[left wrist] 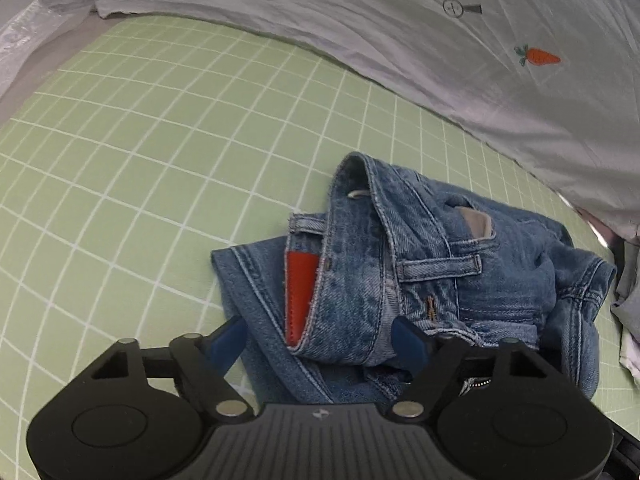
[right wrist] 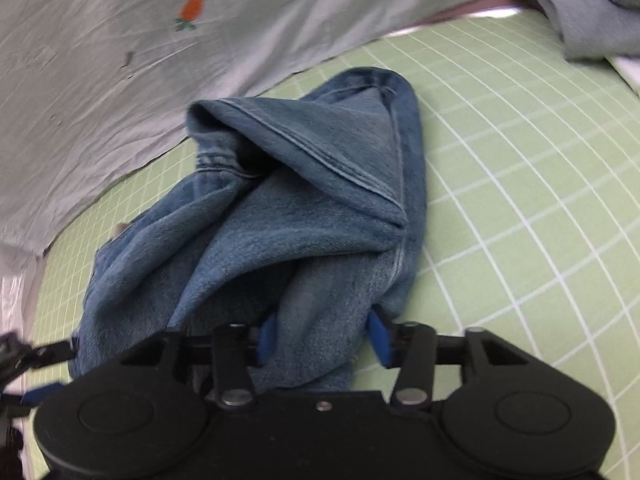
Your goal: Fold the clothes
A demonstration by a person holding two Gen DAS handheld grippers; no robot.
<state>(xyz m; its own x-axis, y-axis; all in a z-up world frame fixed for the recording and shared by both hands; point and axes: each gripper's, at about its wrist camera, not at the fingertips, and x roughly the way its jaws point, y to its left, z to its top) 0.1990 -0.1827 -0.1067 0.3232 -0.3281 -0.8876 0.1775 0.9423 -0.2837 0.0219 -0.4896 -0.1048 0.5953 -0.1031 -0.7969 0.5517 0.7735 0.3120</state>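
Crumpled blue jeans (left wrist: 400, 280) lie on the green grid mat (left wrist: 160, 160); the waistband, a belt loop and a red inner patch (left wrist: 300, 296) show in the left wrist view. My left gripper (left wrist: 320, 340) is open, its blue fingers (left wrist: 228, 344) straddling the waistband fold. In the right wrist view the jeans (right wrist: 300, 208) show as a bunched leg. My right gripper (right wrist: 324, 338) is open, one blue finger (right wrist: 378, 336) on each side of the denim at the near end.
A pale grey-white garment (left wrist: 400, 40) with a carrot print (left wrist: 540, 57) lies beyond the jeans, also in the right wrist view (right wrist: 120, 60). Another light garment (right wrist: 592, 12) sits at the far right. The other gripper (right wrist: 24, 360) shows at the left edge.
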